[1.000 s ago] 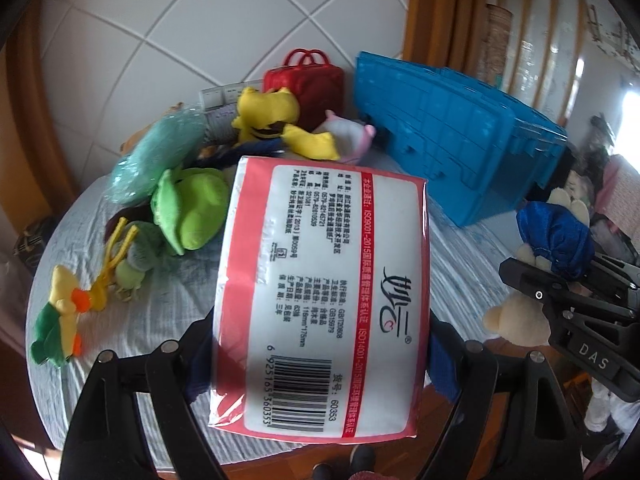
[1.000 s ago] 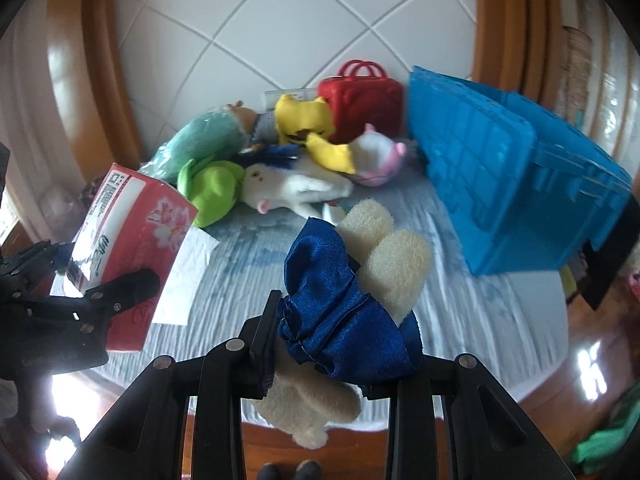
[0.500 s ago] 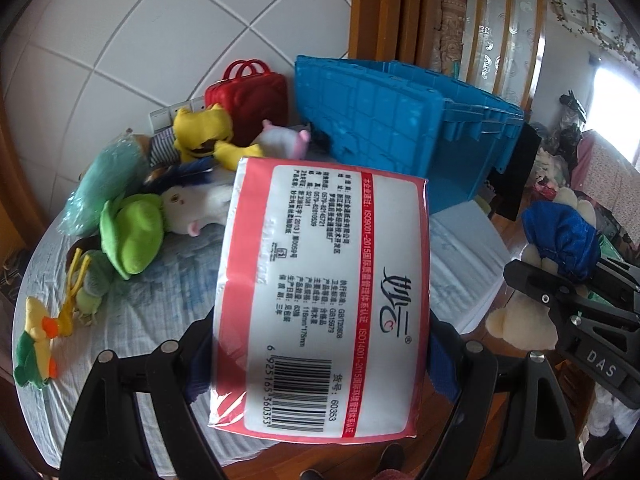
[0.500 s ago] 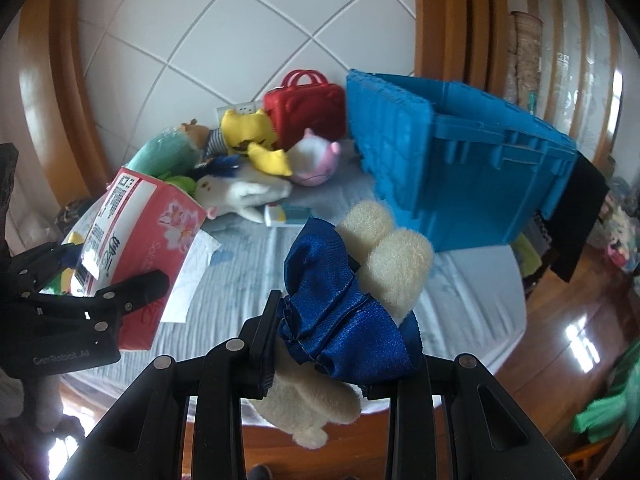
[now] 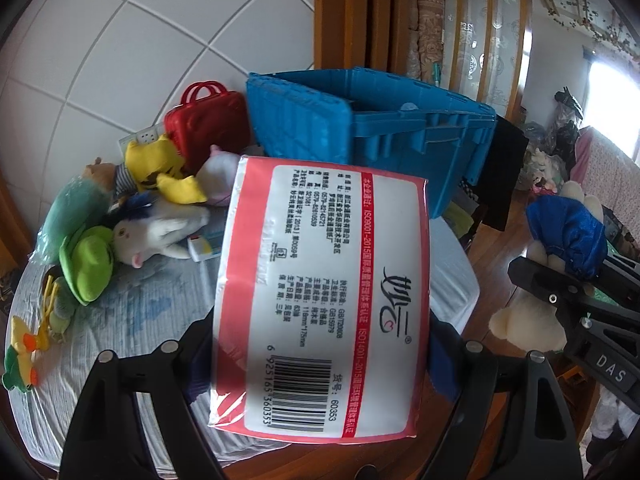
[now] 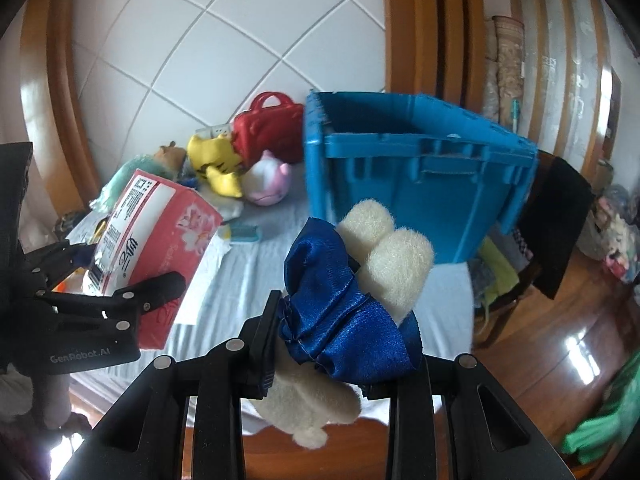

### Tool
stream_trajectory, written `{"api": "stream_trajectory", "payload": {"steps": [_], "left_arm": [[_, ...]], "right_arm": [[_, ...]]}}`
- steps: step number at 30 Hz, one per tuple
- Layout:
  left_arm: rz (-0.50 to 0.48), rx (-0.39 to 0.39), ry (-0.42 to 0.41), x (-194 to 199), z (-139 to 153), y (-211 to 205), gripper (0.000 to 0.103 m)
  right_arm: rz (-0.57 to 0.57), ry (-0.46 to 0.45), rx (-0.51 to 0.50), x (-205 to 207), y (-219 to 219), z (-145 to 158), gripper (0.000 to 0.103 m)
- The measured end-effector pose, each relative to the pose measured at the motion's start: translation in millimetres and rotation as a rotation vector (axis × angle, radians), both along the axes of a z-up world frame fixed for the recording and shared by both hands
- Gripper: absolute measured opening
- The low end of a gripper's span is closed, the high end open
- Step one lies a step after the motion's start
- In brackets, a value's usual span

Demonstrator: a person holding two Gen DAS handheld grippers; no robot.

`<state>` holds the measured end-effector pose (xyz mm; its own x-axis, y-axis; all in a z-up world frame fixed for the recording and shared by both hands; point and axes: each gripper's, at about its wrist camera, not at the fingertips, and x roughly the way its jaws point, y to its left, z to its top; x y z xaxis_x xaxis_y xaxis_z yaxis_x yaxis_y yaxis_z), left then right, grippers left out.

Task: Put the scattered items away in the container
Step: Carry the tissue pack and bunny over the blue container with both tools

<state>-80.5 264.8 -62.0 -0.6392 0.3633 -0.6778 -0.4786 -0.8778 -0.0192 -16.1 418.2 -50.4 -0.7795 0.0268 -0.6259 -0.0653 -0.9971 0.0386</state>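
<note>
Midway through the tidy-up, the left gripper [image 5: 320, 344] has its jaws spread to the width of a red-and-white tissue pack [image 5: 324, 300] and clamped on its sides, while the right gripper [image 6: 320, 360] is pinched nearly closed on a cream plush toy in a blue satin dress [image 6: 352, 300]. Both loads hang in the air above the cloth-covered bench [image 6: 256, 280], short of the blue crate [image 6: 420, 184] standing at its far side. Neither item is in the crate yet, and little of its inside can be seen. Still scattered by the tiled wall: a red toy suitcase [image 5: 208, 128], a yellow plush [image 5: 160, 168], a pink-and-white plush [image 6: 266, 184], a white plush [image 5: 160, 236], a green one [image 5: 88, 268] and a small duck toy [image 5: 20, 356].
</note>
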Motion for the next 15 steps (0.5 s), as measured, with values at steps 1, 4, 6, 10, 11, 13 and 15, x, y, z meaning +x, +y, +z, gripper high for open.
{"api": "stream_trajectory", "payload": {"steps": [1,4,6,10,11,13,15], "left_arm": [[-0.004,-0.002,0.002,1.0,0.8,7.4,0.084],[-0.019,-0.012,0.005,-0.5,2.3,26.5,0.084],[-0.032,-0.019,0.007,-2.5,3.0,37.0,0.084],[-0.059,-0.025,0.016,-13.9,3.8,56.4,0.084],[-0.065,-0.023,0.017,-18.2,3.8,60.0,0.084],[-0.076,-0.01,0.02,-28.5,4.9,66.9,0.084],[-0.088,0.002,0.03,-39.0,8.3,74.3,0.084]], "right_arm": [[-0.002,0.002,-0.002,0.2,7.4,1.0,0.03],[-0.01,0.0,-0.007,-1.7,27.2,2.3,0.03],[-0.011,-0.001,-0.012,-6.4,35.9,2.2,0.03],[-0.014,0.004,-0.015,-18.8,47.5,3.4,0.03],[-0.017,0.005,-0.014,-22.5,49.8,3.7,0.03],[-0.022,0.007,-0.008,-30.6,53.9,4.8,0.03],[-0.03,0.01,0.005,-38.8,58.0,7.8,0.03]]}}
